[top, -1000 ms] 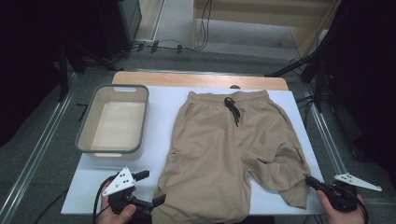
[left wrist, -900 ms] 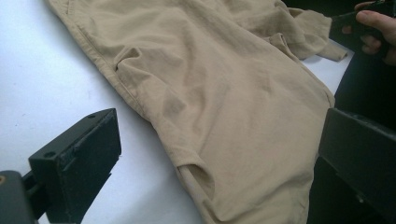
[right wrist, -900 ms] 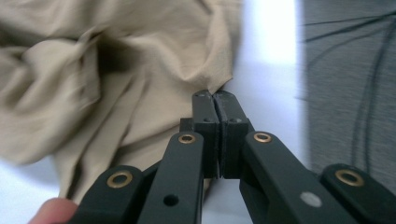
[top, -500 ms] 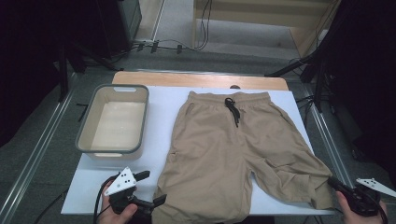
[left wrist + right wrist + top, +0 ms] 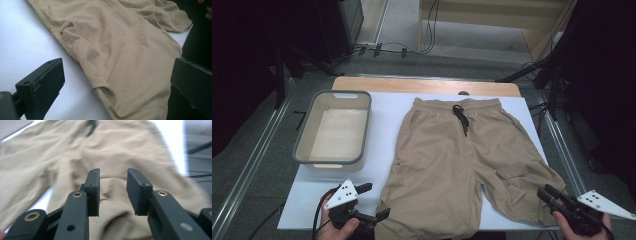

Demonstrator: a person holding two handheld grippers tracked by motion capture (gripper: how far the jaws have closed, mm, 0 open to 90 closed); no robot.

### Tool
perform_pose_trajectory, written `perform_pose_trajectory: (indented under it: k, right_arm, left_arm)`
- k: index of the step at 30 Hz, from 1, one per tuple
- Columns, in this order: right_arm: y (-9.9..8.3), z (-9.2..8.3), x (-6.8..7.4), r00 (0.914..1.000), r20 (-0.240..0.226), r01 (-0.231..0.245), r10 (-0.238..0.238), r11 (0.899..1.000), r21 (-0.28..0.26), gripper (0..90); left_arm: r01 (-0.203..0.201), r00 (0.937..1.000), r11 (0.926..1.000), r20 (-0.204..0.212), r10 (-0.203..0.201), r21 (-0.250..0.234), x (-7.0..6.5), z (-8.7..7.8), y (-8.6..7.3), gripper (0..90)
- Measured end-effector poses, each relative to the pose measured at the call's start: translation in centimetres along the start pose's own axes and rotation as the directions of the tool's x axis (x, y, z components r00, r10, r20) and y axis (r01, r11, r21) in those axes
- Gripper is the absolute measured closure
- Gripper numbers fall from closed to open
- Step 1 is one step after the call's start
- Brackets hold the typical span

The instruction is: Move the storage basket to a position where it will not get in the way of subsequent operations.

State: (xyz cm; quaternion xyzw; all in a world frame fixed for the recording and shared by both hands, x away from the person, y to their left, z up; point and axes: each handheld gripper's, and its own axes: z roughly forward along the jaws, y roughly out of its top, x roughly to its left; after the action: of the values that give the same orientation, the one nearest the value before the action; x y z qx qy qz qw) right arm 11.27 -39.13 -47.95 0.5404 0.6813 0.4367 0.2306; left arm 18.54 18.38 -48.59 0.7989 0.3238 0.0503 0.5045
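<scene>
Right gripper [image 5: 548,194], lower right of the high view: its fingers have just been opening, and nothing is between them now. A second ago they sat clenched at the hem of the right leg, which lay folded up; half a second ago that leg was drawn out toward the lower right corner. The gripper now hangs just off the hem, released.

Judgement: the right leg has been spread flat and let go; the smoothing on that side looks finished.

Left gripper [image 5: 373,202], lower left of the high view: unmoved. Fingers spread wide, straddling the hem edge of the left leg, not pinching it; the left gripper view confirms this.

Beige cotton drawstring shorts [image 5: 462,160]: flat on the white tabletop [image 5: 387,125], centre to right of frame, waistband at the top, legs toward the bottom edge.

Count:
- shorts: one
- black drawstring [image 5: 460,118]: one, knotted at the waistband
- grey-rimmed white rectangular plastic tub [image 5: 302,152]: one, empty, left of the shorts, apart from them
- grippers: two
</scene>
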Motion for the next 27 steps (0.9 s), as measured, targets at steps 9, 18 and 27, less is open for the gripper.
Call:
perform_pose_trajectory:
  k: [9, 18, 27]
  right_arm:
    - [-1.5, 3.5, 3.6, 0.9853, -0.159, 0.091, -0.063, 0.981, 0.173, 65.8]
    - [-2.7, 5.2, 5.4, 0.9788, -0.179, 0.145, -0.100, 0.956, 0.256, 48.2]
    - [-2.4, 5.4, 7.4, 0.9769, -0.177, 0.170, -0.120, 0.937, 0.305, 86.7]
  left_arm:
    - [-0.004, 1.0000, 1.0000, 0.000, 0.004, 0.005, 0.0, 0.0, 0.0, 0.0]
    - [0.003, 1.0000, 0.9995, -0.008, -0.002, 0.030, 0.0, 0.3, -0.2, 0.0]
    - [0.022, 0.9997, 0.9978, -0.015, -0.021, 0.063, 0.3, 0.7, -0.4, 0.0]
